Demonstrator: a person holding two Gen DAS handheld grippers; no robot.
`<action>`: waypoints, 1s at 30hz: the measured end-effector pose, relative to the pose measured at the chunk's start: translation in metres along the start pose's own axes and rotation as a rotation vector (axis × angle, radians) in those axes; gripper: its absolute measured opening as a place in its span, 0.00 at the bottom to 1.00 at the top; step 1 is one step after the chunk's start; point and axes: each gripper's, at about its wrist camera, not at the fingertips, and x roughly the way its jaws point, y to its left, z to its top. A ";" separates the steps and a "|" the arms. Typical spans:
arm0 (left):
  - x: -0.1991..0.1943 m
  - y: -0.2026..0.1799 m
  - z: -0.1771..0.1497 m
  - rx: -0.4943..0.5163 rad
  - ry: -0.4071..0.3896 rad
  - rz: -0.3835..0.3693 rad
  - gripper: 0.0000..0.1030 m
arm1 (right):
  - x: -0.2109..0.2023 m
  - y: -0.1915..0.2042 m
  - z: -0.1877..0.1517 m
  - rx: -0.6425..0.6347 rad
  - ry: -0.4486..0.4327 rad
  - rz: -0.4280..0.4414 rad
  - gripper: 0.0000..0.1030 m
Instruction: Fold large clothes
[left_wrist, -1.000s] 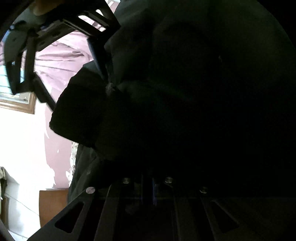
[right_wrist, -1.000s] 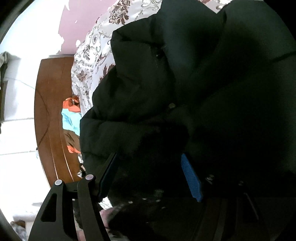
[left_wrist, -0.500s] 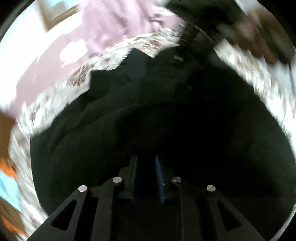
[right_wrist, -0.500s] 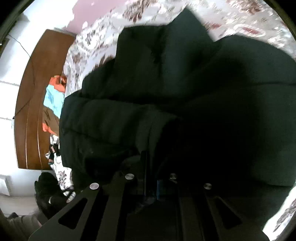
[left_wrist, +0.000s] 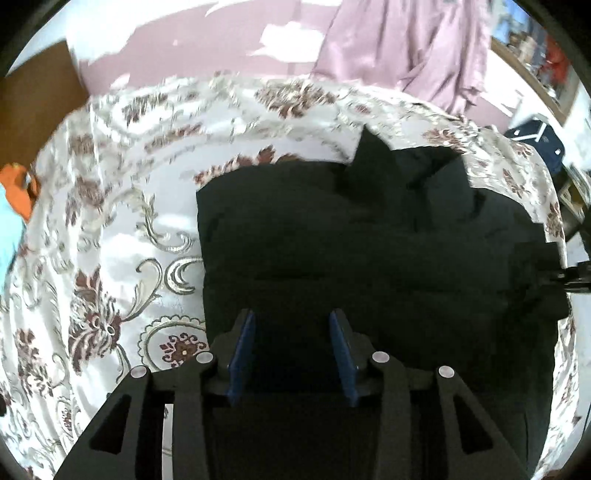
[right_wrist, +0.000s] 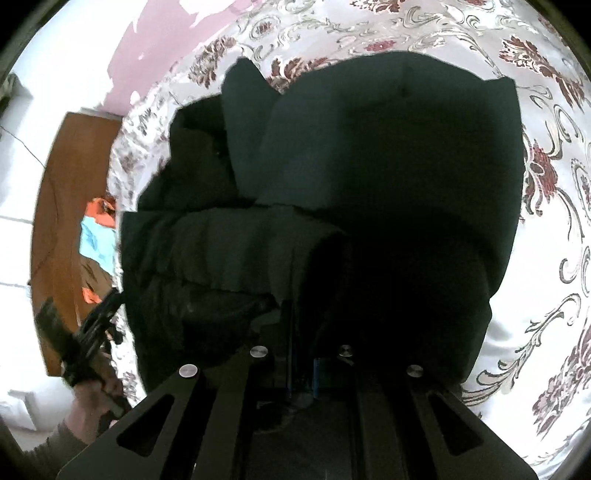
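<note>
The dark coat (left_wrist: 369, 251) is laid on the bed (left_wrist: 122, 206), bunched into thick layers toward the bed's far edge, with patterned bedspread left bare around it. In the right wrist view a folded band of the coat (right_wrist: 229, 254) is seen lying across the main body, and a pointed flap is seen sticking out at the far side.

The likeliest trouble is judged to be the bulky layers springing open or sliding once the held edge is let go, since padded cloth is stiff and no crease is pressed flat. The pinched edge could also be dragged askew if only one side is pulled.

The right gripper (right_wrist: 303, 369) is seen with its fingers drawn together, clamped on a fold of the coat. The left gripper (left_wrist: 291, 347) is held with its blue pads (left_wrist: 242, 350) well apart above the near part of the coat; nothing is gripped, and contact with the cloth cannot be told.
</note>
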 end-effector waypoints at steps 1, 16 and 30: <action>0.006 0.003 0.002 -0.004 0.013 0.005 0.41 | -0.006 -0.002 0.001 0.015 -0.021 0.026 0.07; 0.042 0.007 -0.004 -0.015 0.115 0.043 0.44 | 0.008 -0.015 -0.021 0.018 0.044 -0.004 0.48; 0.050 0.008 -0.003 -0.019 0.138 0.049 0.44 | -0.006 -0.018 -0.028 -0.125 0.061 -0.145 0.08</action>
